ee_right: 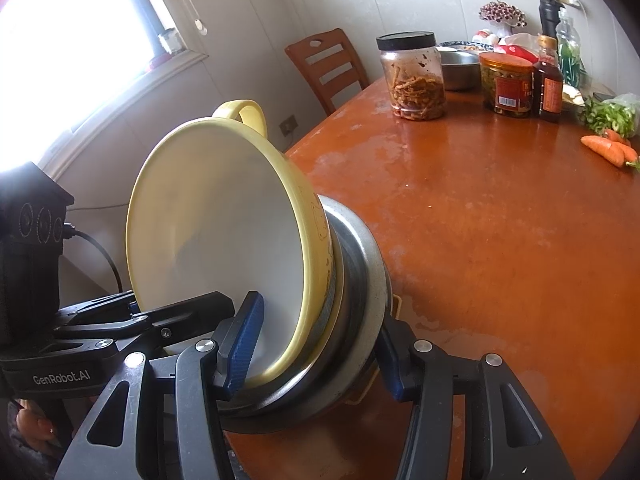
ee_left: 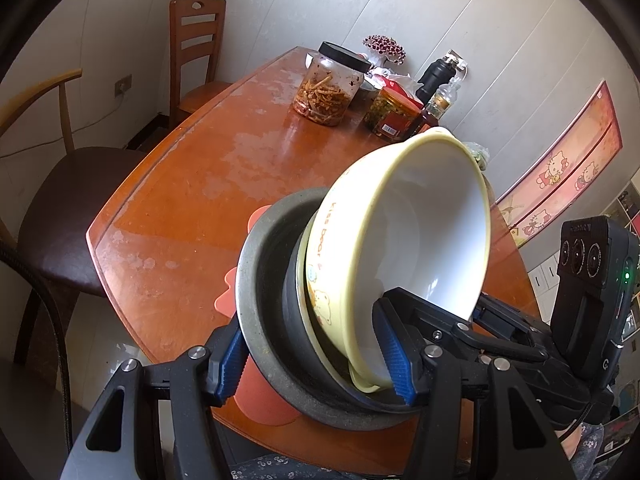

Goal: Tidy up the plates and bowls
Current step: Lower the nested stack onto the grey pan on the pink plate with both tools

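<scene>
A nested stack of dishes is held tilted above the near edge of the wooden table (ee_left: 192,208). A yellow bowl with a white inside (ee_left: 416,236) sits in a dark bowl, inside a grey metal bowl (ee_left: 256,280). My left gripper (ee_left: 316,360) is shut across the stack's lower rims, blue pads on each side. My right gripper (ee_right: 316,352) is shut on the same stack from the other side; the yellow bowl (ee_right: 224,240) and the grey bowl (ee_right: 360,288) show there.
Under the stack lies an orange mat (ee_left: 264,396). At the table's far end stand a jar of pickles (ee_left: 324,88), a red-labelled jar (ee_left: 394,114), bottles (ee_right: 548,76) and a steel bowl (ee_right: 460,68). Carrots (ee_right: 608,150) lie at the right. Chairs (ee_left: 196,52) stand left.
</scene>
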`<act>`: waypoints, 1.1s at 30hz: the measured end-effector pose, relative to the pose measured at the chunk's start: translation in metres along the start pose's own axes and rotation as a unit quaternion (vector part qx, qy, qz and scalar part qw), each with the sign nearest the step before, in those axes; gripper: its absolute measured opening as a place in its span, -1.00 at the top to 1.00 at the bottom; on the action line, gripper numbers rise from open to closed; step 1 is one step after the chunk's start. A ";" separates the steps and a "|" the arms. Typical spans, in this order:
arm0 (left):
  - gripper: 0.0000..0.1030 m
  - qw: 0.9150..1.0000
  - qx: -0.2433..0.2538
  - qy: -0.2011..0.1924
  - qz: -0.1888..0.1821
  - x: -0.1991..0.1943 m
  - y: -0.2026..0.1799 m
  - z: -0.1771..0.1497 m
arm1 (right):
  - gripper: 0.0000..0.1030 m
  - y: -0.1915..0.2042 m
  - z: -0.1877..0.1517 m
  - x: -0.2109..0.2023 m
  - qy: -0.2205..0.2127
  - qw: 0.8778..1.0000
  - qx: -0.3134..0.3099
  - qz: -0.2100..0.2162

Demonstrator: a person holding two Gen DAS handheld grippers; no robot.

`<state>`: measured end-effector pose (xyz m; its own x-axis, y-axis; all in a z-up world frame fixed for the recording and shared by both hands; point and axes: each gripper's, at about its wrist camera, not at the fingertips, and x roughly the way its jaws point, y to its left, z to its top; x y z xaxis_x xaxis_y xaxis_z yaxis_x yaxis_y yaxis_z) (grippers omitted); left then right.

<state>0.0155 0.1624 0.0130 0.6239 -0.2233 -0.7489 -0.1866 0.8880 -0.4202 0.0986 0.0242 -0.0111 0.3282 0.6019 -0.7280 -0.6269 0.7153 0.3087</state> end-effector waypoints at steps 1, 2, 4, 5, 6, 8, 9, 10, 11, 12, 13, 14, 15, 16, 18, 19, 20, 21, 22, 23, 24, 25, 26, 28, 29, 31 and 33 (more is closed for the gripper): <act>-0.14 1.000 0.001 -0.001 0.001 0.000 0.000 0.000 | -0.07 -0.001 0.000 0.000 0.000 1.000 0.001 0.000; -0.14 1.000 0.002 -0.001 0.002 0.000 -0.001 0.000 | -0.07 -0.001 0.000 0.000 0.000 1.000 0.001 0.001; -0.14 1.000 0.001 -0.001 0.002 0.000 -0.001 0.000 | -0.07 -0.001 0.000 0.001 -0.001 1.000 0.000 0.001; -0.14 1.000 0.001 -0.001 0.002 0.001 -0.001 0.000 | -0.07 -0.001 0.000 0.001 -0.001 1.000 -0.001 0.001; -0.14 1.000 0.002 0.000 0.002 0.001 -0.001 0.000 | -0.07 -0.001 0.000 0.001 -0.001 1.000 -0.001 0.001; -0.14 1.000 0.002 0.000 0.003 0.001 -0.001 0.000 | -0.07 -0.002 0.000 0.001 -0.002 1.000 -0.001 0.002; -0.14 1.000 0.003 0.000 0.005 0.001 -0.001 0.000 | -0.07 -0.001 0.000 0.001 -0.002 1.000 -0.002 0.002; -0.14 1.000 0.003 0.001 0.007 0.001 -0.001 0.000 | -0.07 -0.001 0.000 0.002 -0.002 1.000 -0.002 0.002; -0.14 1.000 0.005 0.002 0.010 0.002 -0.001 0.000 | -0.07 -0.001 0.000 0.002 -0.002 1.000 -0.003 0.002; -0.14 1.000 0.006 0.001 0.013 0.002 -0.001 0.000 | -0.07 -0.001 0.000 0.002 0.000 1.000 -0.005 0.002; -0.14 1.000 0.005 0.002 0.013 0.002 -0.001 0.000 | -0.07 -0.001 0.000 0.003 0.002 1.000 -0.007 0.002; -0.14 1.000 0.005 0.002 0.012 0.003 0.000 0.000 | -0.07 -0.001 0.000 0.003 0.003 1.000 -0.007 0.003; -0.14 1.000 0.004 0.002 0.012 0.003 0.001 0.000 | -0.07 -0.001 0.000 0.004 0.003 1.000 -0.006 0.004; -0.14 1.000 0.002 0.002 0.012 0.003 0.001 0.001 | -0.07 -0.001 0.000 0.004 0.003 1.000 -0.006 0.006; -0.14 1.000 0.003 0.000 0.018 0.003 0.002 0.002 | -0.07 0.000 0.000 0.004 0.003 1.000 -0.007 0.007; -0.14 1.000 0.002 0.000 0.021 0.003 0.004 0.002 | -0.07 0.000 0.000 0.004 0.003 1.000 -0.008 0.007; -0.14 1.000 0.001 0.001 0.022 0.003 0.005 0.002 | -0.07 0.000 0.000 0.003 0.003 1.000 -0.009 0.006; -0.14 1.000 -0.001 0.001 0.022 0.003 0.006 0.002 | -0.07 0.001 -0.001 0.004 0.003 1.000 -0.010 0.006; -0.14 1.000 -0.001 0.001 0.022 0.004 0.007 0.002 | -0.08 0.001 -0.001 0.004 0.003 1.000 -0.012 0.006; -0.14 1.000 0.000 0.001 0.024 0.004 0.007 0.002 | -0.08 0.002 -0.001 0.004 0.003 1.000 -0.014 0.005; -0.14 1.000 0.001 0.001 0.025 0.004 0.007 0.003 | -0.08 0.002 -0.002 0.003 0.003 1.000 -0.014 0.005; -0.14 1.000 0.001 -0.001 0.025 0.004 0.007 0.003 | -0.08 0.002 -0.002 0.003 0.003 1.000 -0.014 0.004; -0.14 1.000 0.001 0.000 0.024 0.004 0.008 0.003 | -0.08 0.003 -0.001 0.003 0.004 1.000 -0.015 0.003; -0.14 1.000 0.001 -0.001 0.024 0.004 0.008 0.004 | -0.08 0.003 -0.002 0.003 0.004 1.000 -0.015 0.003; -0.14 1.000 0.001 -0.002 0.024 0.003 0.009 0.004 | -0.08 0.004 -0.002 0.003 0.004 1.000 -0.015 0.002; -0.14 1.000 0.002 -0.003 0.025 0.002 0.009 0.004 | -0.08 0.005 -0.002 0.003 0.005 1.000 -0.019 -0.001; -0.14 1.000 0.003 -0.004 0.027 0.002 0.009 0.004 | -0.08 0.007 -0.002 0.002 0.005 1.000 -0.023 -0.006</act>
<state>0.0181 0.1712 0.0103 0.6191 -0.1715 -0.7664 -0.2163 0.9009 -0.3763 0.0939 0.0296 -0.0119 0.3286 0.5897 -0.7377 -0.6554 0.7048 0.2714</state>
